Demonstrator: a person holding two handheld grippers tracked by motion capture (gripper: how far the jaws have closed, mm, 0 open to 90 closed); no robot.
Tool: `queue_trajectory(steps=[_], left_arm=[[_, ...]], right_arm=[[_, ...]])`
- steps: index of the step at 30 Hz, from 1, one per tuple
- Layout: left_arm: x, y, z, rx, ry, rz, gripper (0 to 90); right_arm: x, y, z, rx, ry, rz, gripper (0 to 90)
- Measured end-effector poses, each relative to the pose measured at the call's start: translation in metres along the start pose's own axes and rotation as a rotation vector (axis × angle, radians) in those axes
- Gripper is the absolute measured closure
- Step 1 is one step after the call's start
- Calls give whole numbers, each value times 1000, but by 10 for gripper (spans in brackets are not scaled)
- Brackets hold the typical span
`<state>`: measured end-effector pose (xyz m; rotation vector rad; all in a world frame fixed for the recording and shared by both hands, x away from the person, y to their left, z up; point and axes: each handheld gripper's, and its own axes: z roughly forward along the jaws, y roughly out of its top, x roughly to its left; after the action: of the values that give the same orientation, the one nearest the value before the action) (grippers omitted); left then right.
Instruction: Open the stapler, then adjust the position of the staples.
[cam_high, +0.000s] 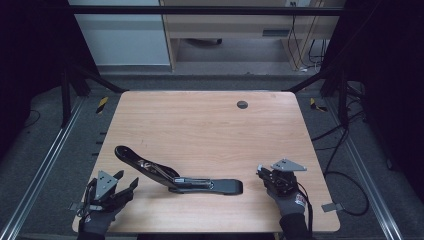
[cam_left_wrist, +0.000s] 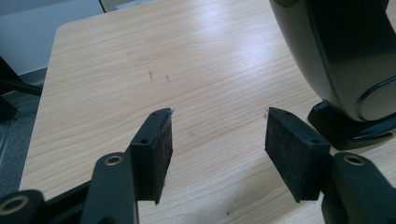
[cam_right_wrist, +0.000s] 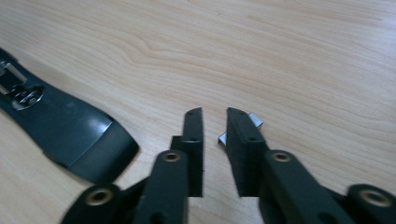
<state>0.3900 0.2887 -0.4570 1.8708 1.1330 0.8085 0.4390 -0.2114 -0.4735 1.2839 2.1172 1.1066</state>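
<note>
A black stapler (cam_high: 200, 184) lies swung open near the table's front edge, its upper arm (cam_high: 135, 157) raised toward the left. My left gripper (cam_high: 127, 178) sits at the front left corner, open, with bare wood between its pads (cam_left_wrist: 219, 114). The stapler's rounded end (cam_left_wrist: 341, 56) looms just to its right. My right gripper (cam_high: 261, 171) rests right of the stapler's base end (cam_right_wrist: 70, 126). Its jaws (cam_right_wrist: 215, 112) stand a narrow gap apart with nothing between them. A small silvery metal piece (cam_right_wrist: 254, 120) lies on the wood under the right jaw.
The wooden table (cam_high: 210, 125) has a dark round grommet (cam_high: 242, 104) near its far edge. Black frame rails and cables run along both sides on the floor. A cabinet and a desk stand beyond the far edge.
</note>
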Motion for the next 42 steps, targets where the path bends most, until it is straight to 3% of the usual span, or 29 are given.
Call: queue_trajectory(steps=[4, 8, 17, 27, 42], left_arm=[[-1, 0, 2, 7, 1, 7, 411], [-1, 0, 3, 11, 0, 11, 410], [1, 0, 3, 14, 3, 1, 408], [-1, 0, 5, 24, 3, 20, 407], [-2, 0, 5, 27, -2, 23, 408]], right_arm=[[-2, 3, 3, 4, -35, 10, 631], [-5, 6, 6, 19, -68, 37, 593], [-15, 21, 22, 46, -124, 103, 589], [-13, 25, 38, 110, -144, 111, 599], [-8, 20, 48, 181, -159, 117, 642]])
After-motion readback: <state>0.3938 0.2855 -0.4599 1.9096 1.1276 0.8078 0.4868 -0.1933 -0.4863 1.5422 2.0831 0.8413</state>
